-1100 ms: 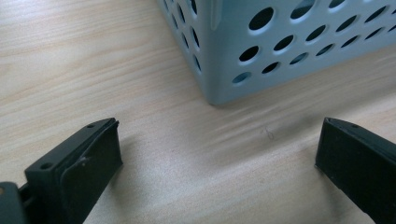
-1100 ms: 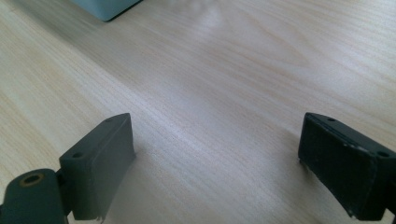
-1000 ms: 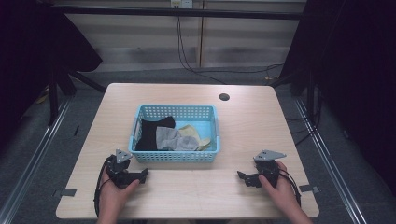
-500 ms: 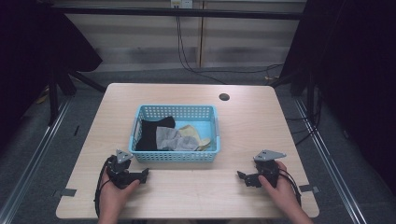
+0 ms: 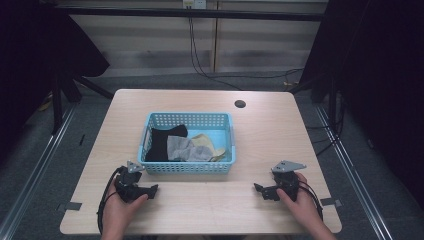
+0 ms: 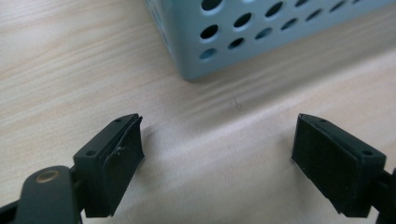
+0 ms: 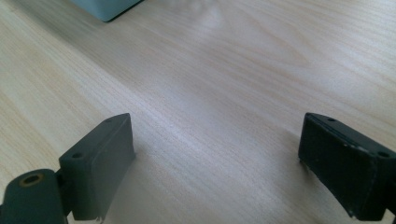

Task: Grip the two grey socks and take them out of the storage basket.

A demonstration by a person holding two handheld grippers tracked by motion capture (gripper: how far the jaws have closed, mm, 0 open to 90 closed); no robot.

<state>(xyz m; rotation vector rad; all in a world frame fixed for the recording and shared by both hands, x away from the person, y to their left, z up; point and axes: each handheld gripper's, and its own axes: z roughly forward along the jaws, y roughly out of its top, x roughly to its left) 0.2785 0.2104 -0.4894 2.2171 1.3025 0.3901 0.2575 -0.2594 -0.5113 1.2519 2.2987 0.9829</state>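
Basket [image 5: 186, 167]: long axis runs left to right across the table [image 5: 280, 130].
Left gripper [image 5: 150, 190]: jaws wide, holding nothing.
Right gripper [image 5: 260, 189]: jaws wide, holding nothing.
Change: nothing has moved since before.

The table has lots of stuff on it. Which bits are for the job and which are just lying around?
For the job:
basket
black cloth, grey cloth and yellow cloth inside it
left claw and right claw, both open, resting on the table

Just there:
round hole in the table
cables behind it
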